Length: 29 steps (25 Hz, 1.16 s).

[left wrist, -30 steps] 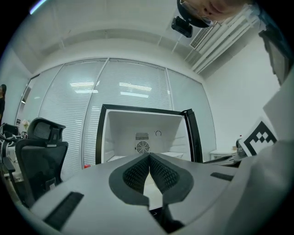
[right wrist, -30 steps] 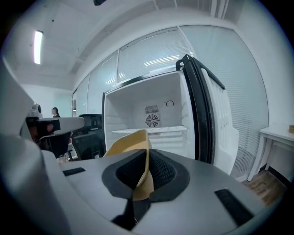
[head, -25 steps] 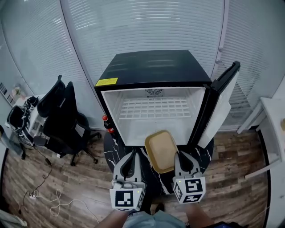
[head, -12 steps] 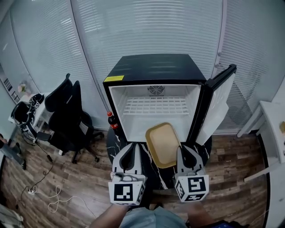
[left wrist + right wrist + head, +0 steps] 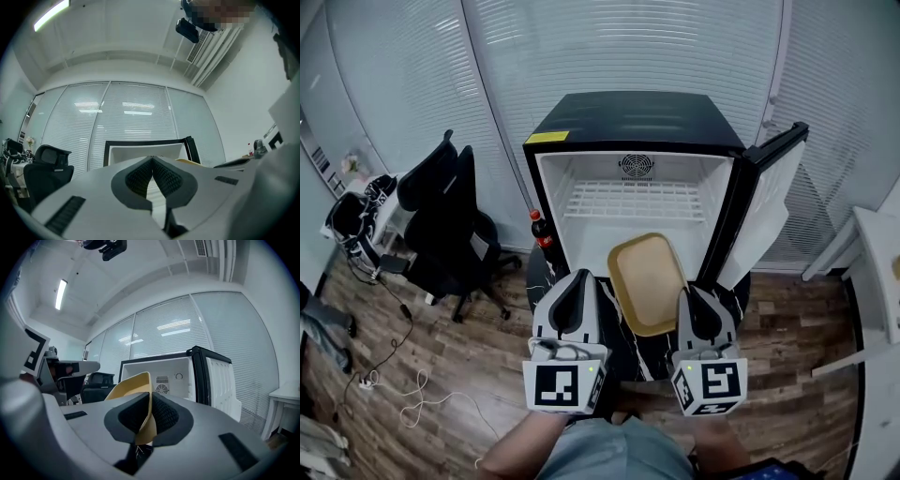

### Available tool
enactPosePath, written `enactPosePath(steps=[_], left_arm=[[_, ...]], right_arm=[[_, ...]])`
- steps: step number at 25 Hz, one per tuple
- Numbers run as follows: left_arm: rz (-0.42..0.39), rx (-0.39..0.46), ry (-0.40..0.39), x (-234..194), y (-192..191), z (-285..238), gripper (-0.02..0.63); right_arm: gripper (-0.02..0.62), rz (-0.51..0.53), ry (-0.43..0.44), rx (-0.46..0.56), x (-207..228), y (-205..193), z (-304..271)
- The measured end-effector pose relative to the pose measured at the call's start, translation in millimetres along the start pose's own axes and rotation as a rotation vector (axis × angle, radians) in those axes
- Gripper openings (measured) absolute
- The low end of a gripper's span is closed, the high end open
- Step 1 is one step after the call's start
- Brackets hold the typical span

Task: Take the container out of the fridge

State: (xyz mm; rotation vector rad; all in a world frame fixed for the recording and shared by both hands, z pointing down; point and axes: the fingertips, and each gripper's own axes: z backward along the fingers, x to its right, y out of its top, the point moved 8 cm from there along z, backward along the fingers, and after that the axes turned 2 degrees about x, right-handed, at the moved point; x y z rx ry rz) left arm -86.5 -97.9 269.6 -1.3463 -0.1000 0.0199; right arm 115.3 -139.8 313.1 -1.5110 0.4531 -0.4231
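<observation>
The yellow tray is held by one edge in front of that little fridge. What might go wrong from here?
The right hand-held gripper pinches only one rim of the container, so it may tilt or slip free. The left hand-held gripper is shut on nothing and gives no support. The open fridge door stands close on the right; a sideways swing might knock the container against it.

Container (image 5: 645, 279) corner behind right gripper (image 5: 693, 298)
</observation>
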Motion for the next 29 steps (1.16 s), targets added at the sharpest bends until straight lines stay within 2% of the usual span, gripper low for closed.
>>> enactPosePath(steps=[4, 29], left_arm=[[0.0, -0.002, -0.002, 0.3, -0.6, -1.1, 0.018], [-0.002, -0.009, 0.006, 1.9, -5.7, -4.8, 0.018]], right_arm=[[0.029, 0.027, 0.012, 0.003, -1.9, 0.6, -0.1], [0.029, 0.013, 0.035, 0.022, -0.1, -0.3, -5.4]])
